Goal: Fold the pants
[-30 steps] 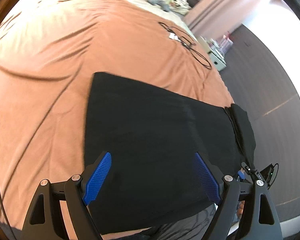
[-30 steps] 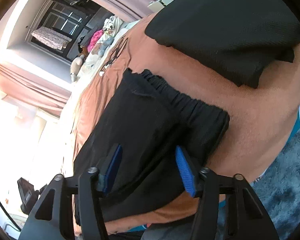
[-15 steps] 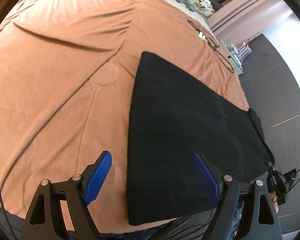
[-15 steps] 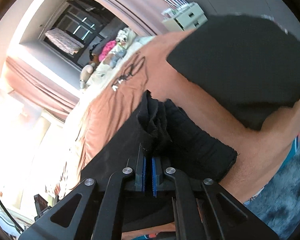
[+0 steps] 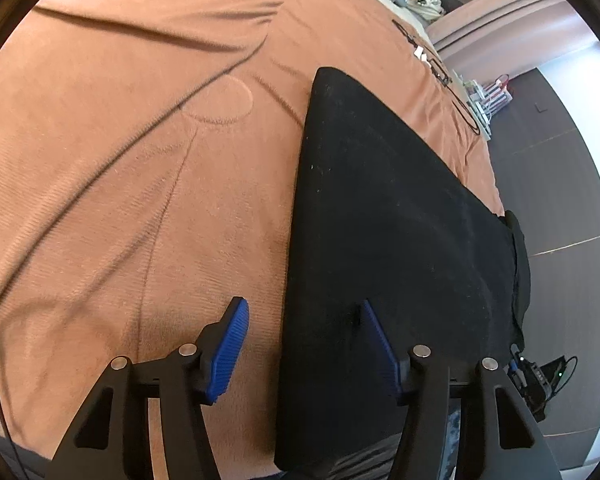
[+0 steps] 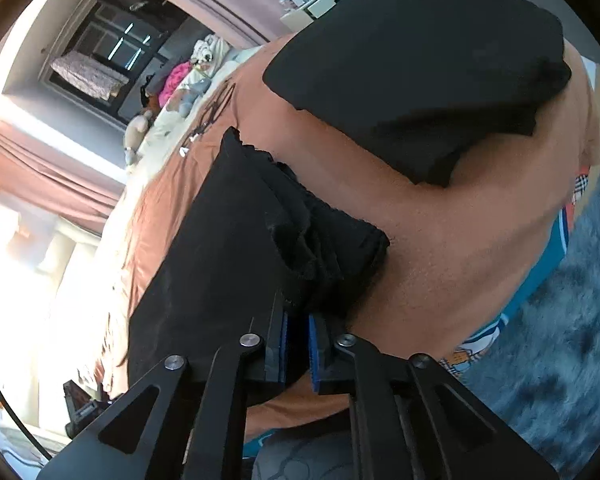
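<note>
Black pants [image 5: 384, 216] lie flat on the brown bedspread [image 5: 140, 152], legs stretching away. My left gripper [image 5: 300, 316] is open, straddling the pants' left edge near the hem: the right finger rests on the cloth, the left finger is over the bedspread. In the right wrist view my right gripper [image 6: 298, 320] is shut on the bunched elastic waistband of the pants [image 6: 236, 224], which is lifted into a ridge.
A folded black garment [image 6: 424, 68] lies on the bed beyond the waistband. Black cables [image 5: 432, 60] lie at the far side. Stuffed toys and clothes [image 6: 184, 84] sit near the headboard. The bed edge and a grey rug [image 6: 572, 320] are to the right.
My right gripper closed on the waistband and bunched it up. My left gripper shifted left from over the pants to their left edge, and its fingers narrowed somewhat.
</note>
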The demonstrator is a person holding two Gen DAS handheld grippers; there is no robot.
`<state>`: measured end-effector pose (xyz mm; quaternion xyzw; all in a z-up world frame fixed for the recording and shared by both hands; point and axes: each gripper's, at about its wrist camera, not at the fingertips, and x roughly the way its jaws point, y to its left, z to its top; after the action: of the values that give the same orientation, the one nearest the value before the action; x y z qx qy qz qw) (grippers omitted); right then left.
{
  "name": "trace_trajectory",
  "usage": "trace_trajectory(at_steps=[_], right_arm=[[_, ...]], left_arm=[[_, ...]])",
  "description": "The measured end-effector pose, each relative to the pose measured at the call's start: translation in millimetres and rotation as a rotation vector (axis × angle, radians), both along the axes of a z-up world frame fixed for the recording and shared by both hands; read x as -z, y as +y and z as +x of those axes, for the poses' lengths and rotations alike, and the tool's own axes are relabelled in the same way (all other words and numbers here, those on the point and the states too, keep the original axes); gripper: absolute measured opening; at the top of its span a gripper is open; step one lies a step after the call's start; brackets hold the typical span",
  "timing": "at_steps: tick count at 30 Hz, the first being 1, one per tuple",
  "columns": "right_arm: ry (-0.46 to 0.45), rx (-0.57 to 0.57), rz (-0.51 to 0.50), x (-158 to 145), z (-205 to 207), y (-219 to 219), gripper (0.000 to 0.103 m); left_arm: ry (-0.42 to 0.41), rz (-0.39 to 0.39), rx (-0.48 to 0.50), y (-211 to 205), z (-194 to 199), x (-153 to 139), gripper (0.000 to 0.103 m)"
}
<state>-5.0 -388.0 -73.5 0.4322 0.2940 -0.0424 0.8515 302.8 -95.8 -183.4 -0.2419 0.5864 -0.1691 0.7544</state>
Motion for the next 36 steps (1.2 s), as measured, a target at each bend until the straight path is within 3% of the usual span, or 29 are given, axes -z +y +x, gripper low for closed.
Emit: trace_trajectory(at_steps=[3, 4, 11, 19, 28, 31, 32, 34, 36], right_arm=[[-0.018, 0.009, -0.005, -3, -9, 5, 0.053], [-0.026, 0.012, -0.005, -4, -13, 7, 0.058], [-0.017, -0.024, 0.044, 14, -7, -3, 0.058], [0.005, -0.069, 0.114, 29, 23, -9, 0.058], [0.005, -0.049, 0.085, 28, 45, -11, 0.058], [0.009, -0.035, 0.074, 27, 50, -6, 0.049], [0.008, -0.037, 0.076, 27, 52, -5, 0.042], [0.003, -0.051, 0.085, 25, 53, -2, 0.026], [0.003, -0.056, 0.078, 22, 53, 1, 0.021]], left_arm=[[-0.004, -0.016, -0.002, 0, 6, 2, 0.060], [-0.008, -0.016, -0.002, 0, 8, 2, 0.059], [-0.011, -0.040, 0.004, -7, 32, 6, 0.040], [-0.010, -0.047, 0.000, -13, 61, 8, 0.033], [-0.001, -0.073, -0.018, -18, 95, 16, 0.030], [-0.007, -0.072, -0.016, -19, 99, 14, 0.021], [-0.012, -0.075, -0.016, -19, 99, 13, 0.013], [-0.020, -0.067, -0.024, -16, 97, 8, 0.008], [-0.030, -0.071, -0.047, -13, 95, -1, 0.006]])
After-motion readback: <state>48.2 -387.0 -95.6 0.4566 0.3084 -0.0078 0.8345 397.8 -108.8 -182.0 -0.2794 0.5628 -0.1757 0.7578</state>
